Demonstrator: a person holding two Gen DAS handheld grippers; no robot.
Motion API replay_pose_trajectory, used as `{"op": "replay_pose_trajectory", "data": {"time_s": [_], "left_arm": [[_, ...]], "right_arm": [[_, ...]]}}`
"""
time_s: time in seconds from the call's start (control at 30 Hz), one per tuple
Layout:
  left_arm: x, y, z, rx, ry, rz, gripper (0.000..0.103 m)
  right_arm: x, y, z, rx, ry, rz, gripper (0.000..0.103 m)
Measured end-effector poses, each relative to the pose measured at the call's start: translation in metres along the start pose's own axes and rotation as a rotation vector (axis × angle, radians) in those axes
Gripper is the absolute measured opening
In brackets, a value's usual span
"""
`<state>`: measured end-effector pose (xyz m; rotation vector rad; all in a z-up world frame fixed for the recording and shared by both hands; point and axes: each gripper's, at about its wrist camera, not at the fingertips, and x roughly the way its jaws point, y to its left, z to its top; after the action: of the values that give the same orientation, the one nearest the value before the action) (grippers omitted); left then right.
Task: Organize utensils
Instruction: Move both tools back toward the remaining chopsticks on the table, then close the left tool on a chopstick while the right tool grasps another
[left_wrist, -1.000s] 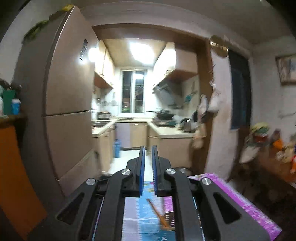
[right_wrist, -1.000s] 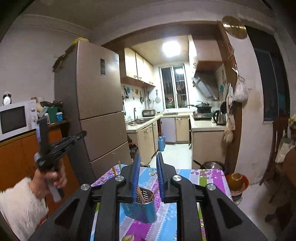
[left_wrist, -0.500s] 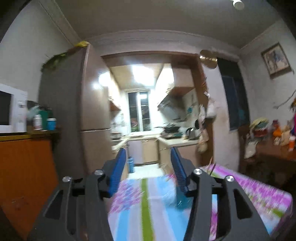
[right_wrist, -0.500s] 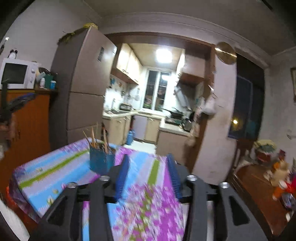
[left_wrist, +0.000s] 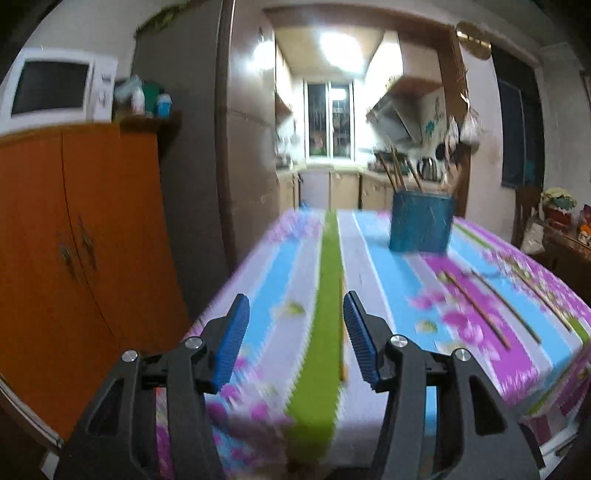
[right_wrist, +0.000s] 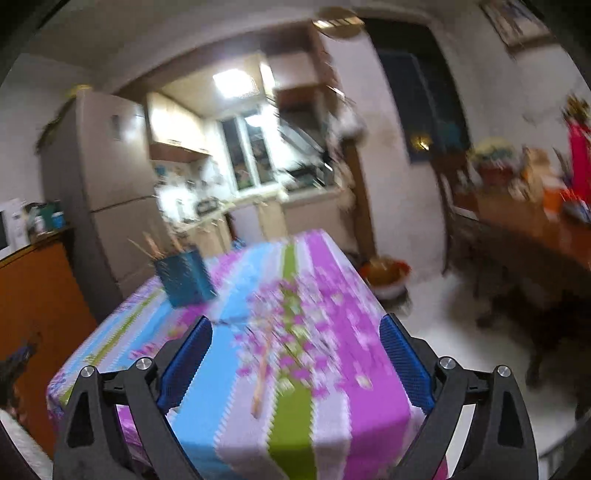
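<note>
Chopsticks of thin brown wood (left_wrist: 476, 310) are scattered flat on the striped, flowered cloth of the surface (left_wrist: 325, 266), well apart from the blue square holder (left_wrist: 421, 225) already bristling with sticks. The left gripper (left_wrist: 295, 336) is half open and widening, the right gripper (right_wrist: 295, 363) wide and opening; both are empty. One stick (right_wrist: 260, 384) is best approached low, with the jaws straddling it crosswise.

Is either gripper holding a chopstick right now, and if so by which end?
Neither holds anything. The left gripper and right gripper are both opening over the tablecloth, with nothing gripped between them. Loose chopsticks lie on it near the blue holder.
</note>
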<state>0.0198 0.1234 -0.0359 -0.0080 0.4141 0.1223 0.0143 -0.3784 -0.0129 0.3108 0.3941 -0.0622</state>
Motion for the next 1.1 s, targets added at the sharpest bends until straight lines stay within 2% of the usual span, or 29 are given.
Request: {"op": "replay_pose_trajectory", "data": {"time_s": [0.13, 0.23, 0.3, 0.33, 0.37, 0.4, 0.47, 0.53, 0.57, 0.63, 0.87, 1.1], "left_arm": [[0.007, -0.016, -0.032, 0.08, 0.048, 0.036, 0.051], [0.014, -0.027, -0.045, 0.117, 0.065, 0.041, 0.047], [0.013, -0.029, -0.052, 0.141, 0.069, 0.028, 0.042], [0.011, -0.028, -0.055, 0.149, 0.067, 0.027, 0.041], [0.012, -0.029, -0.057, 0.157, 0.067, 0.026, 0.038], [0.013, -0.029, -0.058, 0.162, 0.068, 0.027, 0.036], [0.013, -0.029, -0.061, 0.161, 0.071, 0.025, 0.035], [0.017, -0.03, -0.061, 0.164, 0.073, 0.016, 0.031], [0.02, -0.03, -0.062, 0.168, 0.08, 0.004, 0.029], [0.027, -0.032, -0.064, 0.166, 0.09, -0.007, 0.027], [0.041, -0.036, -0.067, 0.198, 0.103, -0.045, 0.026], [0.051, -0.043, -0.072, 0.236, 0.118, -0.05, 0.026]], "right_arm": [[0.015, 0.004, -0.034, -0.015, 0.076, -0.052, 0.091], [0.029, 0.022, -0.054, -0.117, 0.132, -0.088, 0.081], [0.037, 0.033, -0.061, -0.156, 0.151, -0.071, 0.07], [0.04, 0.039, -0.062, -0.167, 0.155, -0.057, 0.058], [0.042, 0.043, -0.063, -0.18, 0.158, -0.043, 0.051], [0.047, 0.05, -0.065, -0.2, 0.162, -0.019, 0.049], [0.053, 0.061, -0.065, -0.236, 0.164, 0.009, 0.039], [0.06, 0.07, -0.064, -0.265, 0.164, 0.015, 0.034], [0.063, 0.073, -0.065, -0.275, 0.168, 0.019, 0.027], [0.068, 0.078, -0.066, -0.289, 0.179, 0.021, 0.019], [0.074, 0.083, -0.07, -0.311, 0.194, 0.027, 0.018], [0.081, 0.083, -0.074, -0.319, 0.199, 0.031, 0.018]]}}
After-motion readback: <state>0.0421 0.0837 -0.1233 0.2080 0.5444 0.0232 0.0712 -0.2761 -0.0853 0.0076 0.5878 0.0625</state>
